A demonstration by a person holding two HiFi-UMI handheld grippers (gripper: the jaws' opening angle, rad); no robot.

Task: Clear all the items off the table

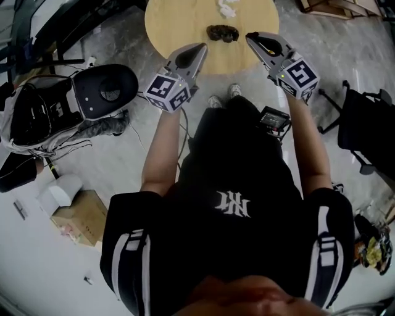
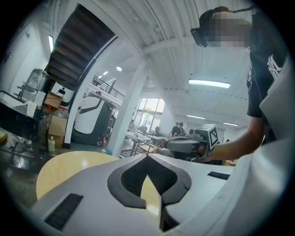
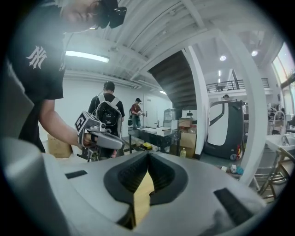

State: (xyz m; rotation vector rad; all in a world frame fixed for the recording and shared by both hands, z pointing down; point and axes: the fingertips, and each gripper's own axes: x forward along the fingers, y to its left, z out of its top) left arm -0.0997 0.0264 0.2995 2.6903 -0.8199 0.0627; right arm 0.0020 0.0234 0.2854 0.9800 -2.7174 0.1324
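Top centre of the head view: a round wooden table [image 1: 179, 37], pale yellow, cut off by the upper edge of the frame. On it, close to the lower rim, a dark lump [image 1: 222, 33], crumpled and shapeless. Above that, at the very top of the frame, a small white wad [image 1: 226, 8], also crumpled. Clear tabletop between the two.

Left gripper [image 1: 202, 47]: in from the lower left, tip over the table's lower-left rim, just left of the dark lump and not touching it. Fingers closed tip to tip in the left gripper view, with nothing caught between them. Only a sliver of yellow tabletop shows through the slot behind the tips.

Right gripper [image 1: 249, 36]: in from the lower right, tip over the table just right of the dark lump, likewise clear of it. Fingers pressed together in the right gripper view, empty, with yellow tabletop showing through the slot.

Dark lump between the two tips in the head view.

Around the table, on the pale floor: a black-and-white machine [image 1: 105, 89] at left, a cardboard box [image 1: 83, 216] at lower left, a black chair [image 1: 370, 126] at the right edge. Just below the table's rim, a pair of light shoes [image 1: 225, 94].
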